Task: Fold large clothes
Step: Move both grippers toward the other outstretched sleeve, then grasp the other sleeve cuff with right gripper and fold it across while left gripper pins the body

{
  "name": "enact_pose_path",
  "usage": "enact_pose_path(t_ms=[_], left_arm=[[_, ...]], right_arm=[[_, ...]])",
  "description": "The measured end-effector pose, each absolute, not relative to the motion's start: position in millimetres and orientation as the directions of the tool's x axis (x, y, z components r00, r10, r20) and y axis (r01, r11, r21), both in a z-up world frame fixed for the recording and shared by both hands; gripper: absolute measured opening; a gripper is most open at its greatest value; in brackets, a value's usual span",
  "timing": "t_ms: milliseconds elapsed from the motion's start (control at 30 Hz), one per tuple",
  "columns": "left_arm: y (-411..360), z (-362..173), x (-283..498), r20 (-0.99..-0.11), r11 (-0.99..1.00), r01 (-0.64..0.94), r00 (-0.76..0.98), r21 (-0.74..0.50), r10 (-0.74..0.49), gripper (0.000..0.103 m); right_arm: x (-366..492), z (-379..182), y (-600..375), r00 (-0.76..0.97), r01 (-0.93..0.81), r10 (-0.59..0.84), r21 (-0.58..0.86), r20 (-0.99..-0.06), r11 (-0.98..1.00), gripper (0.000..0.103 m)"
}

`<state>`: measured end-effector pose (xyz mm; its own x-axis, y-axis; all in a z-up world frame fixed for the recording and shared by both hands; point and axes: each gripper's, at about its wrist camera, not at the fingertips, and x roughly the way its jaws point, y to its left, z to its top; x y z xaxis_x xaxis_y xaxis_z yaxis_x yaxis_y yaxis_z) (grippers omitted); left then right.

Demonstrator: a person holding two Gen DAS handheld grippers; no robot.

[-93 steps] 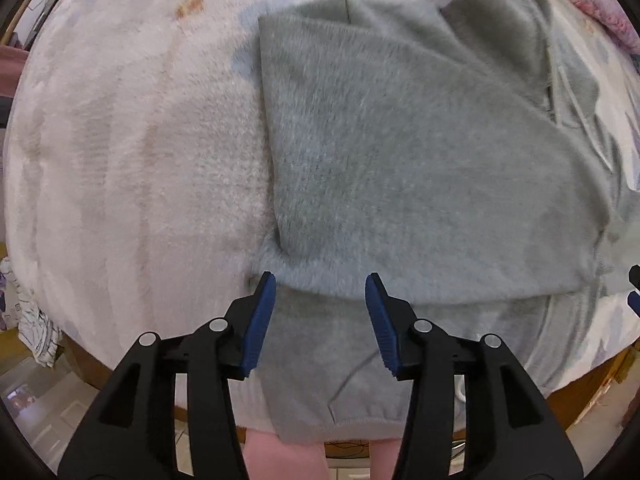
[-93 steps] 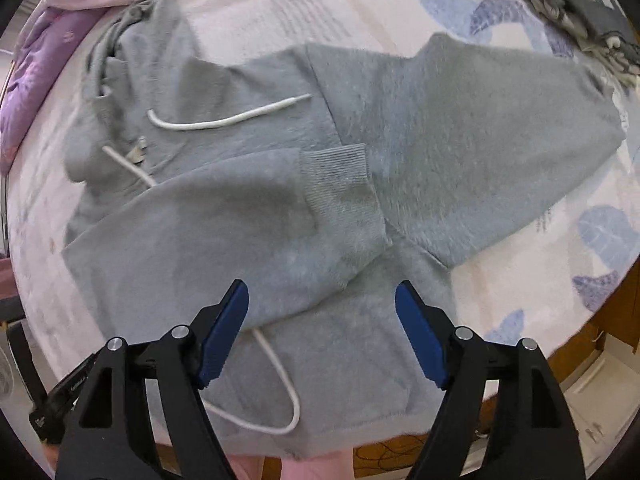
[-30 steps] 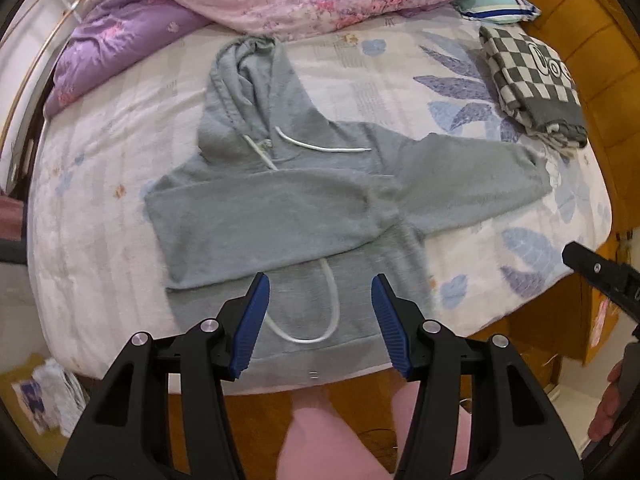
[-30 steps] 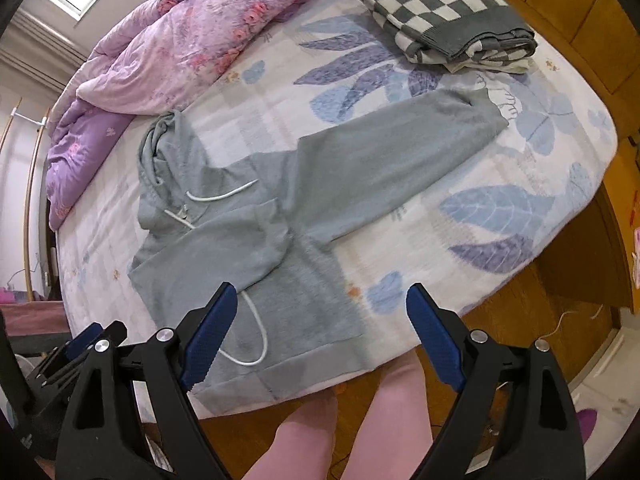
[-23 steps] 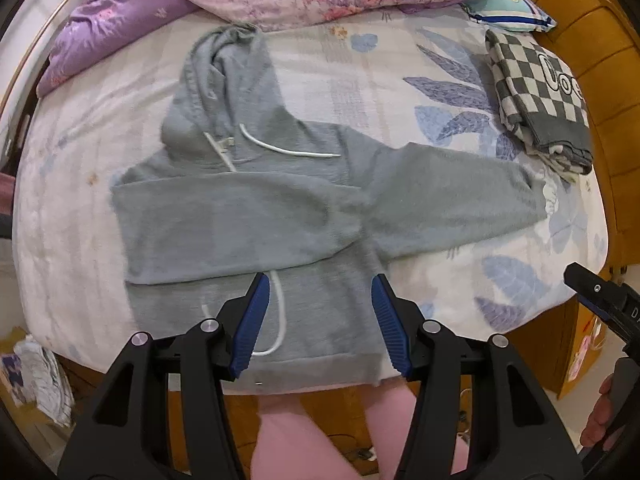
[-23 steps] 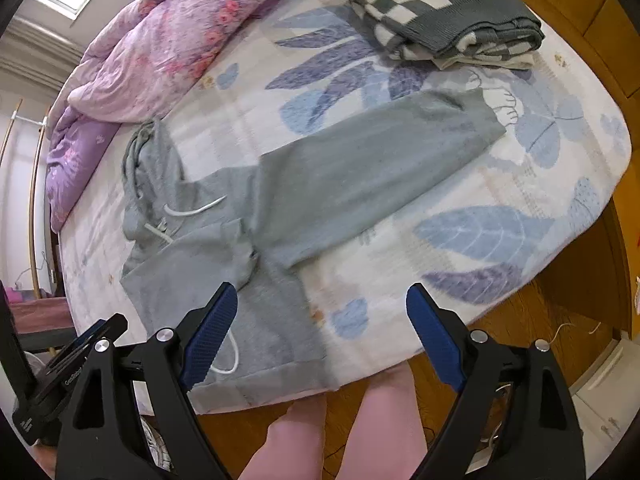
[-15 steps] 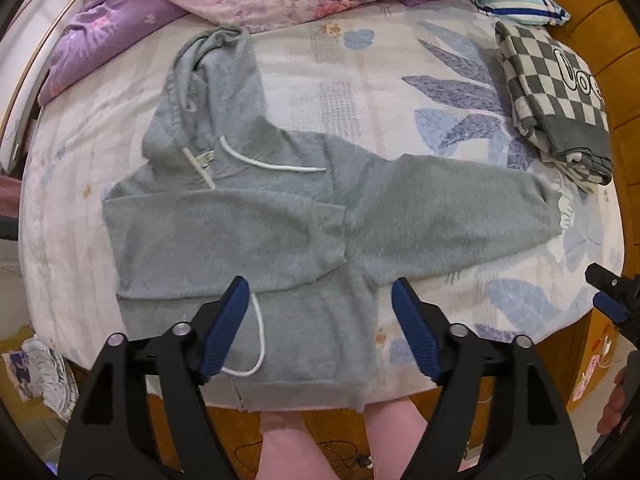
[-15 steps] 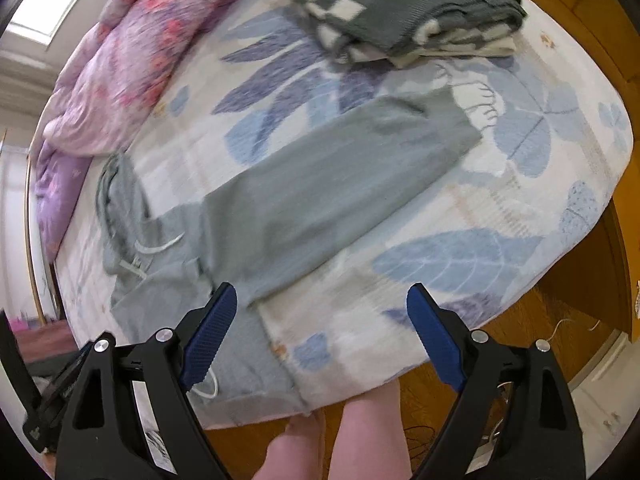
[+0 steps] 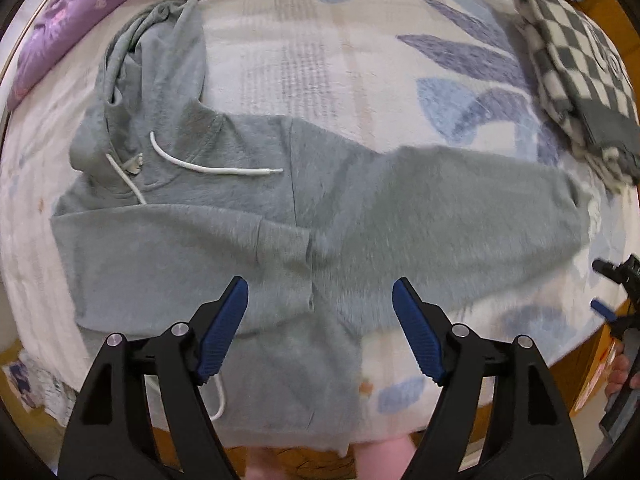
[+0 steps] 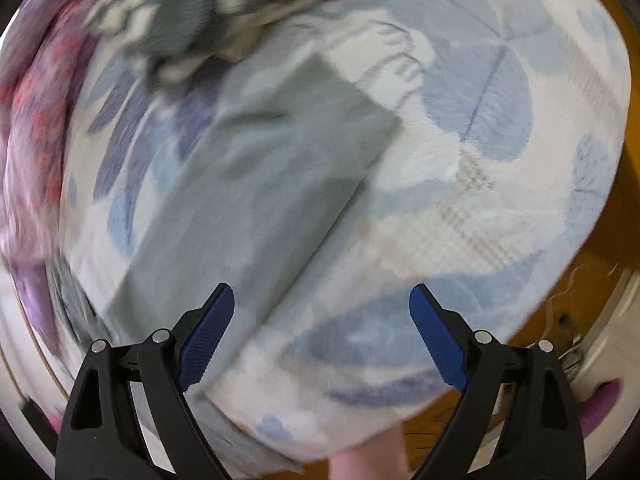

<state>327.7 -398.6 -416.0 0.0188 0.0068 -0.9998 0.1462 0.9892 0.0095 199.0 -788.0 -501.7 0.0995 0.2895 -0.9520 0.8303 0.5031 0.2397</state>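
A grey hoodie point(image 9: 248, 208) lies flat on the bed. Its left sleeve point(image 9: 168, 252) is folded across the chest. Its right sleeve point(image 9: 460, 216) stretches out to the right. White drawstrings point(image 9: 212, 166) lie near the hood. My left gripper point(image 9: 320, 320) is open and empty above the hoodie's lower body. My right gripper point(image 10: 320, 320) is open and empty above the outstretched sleeve point(image 10: 256, 184), whose cuff point(image 10: 352, 108) lies ahead. It also shows at the right edge of the left wrist view point(image 9: 612, 292).
A folded checkered blanket point(image 9: 580, 80) lies at the far right of the bed, blurred in the right wrist view point(image 10: 200, 12). Pink and purple quilts point(image 9: 60, 20) lie at the head. The bed's near edge point(image 9: 460, 412) drops to a wooden floor point(image 10: 560, 292).
Both grippers have moved down and closer to the bed. The left jaws have opened wider. The right gripper has swung right over the outstretched sleeve.
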Motion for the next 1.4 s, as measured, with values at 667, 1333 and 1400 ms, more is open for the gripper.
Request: enact_pose_path(t_ms=[667,1333,1400], left_arm=[[-383,-498,367,-0.995,0.998,0.003,-0.079,-0.057,-0.057,0.013],[-386,-550,354,-0.997,0.999,0.005,-0.053,-0.052,-0.051,0.01],[-379,-544,344,-0.998,0.998,0.017,-0.04,-0.056,-0.055,0.01]], right_arm=[[242,-488,-822,0.231,0.792,-0.017,0.177,-0.973,0.584,0.013],[241,-330,-786,0.457,0.674,-0.046,0.312,-0.889,0.669,0.013],[260,-305,-769,0.503,0.624,-0.019,0.348,-0.864,0.7,0.012]])
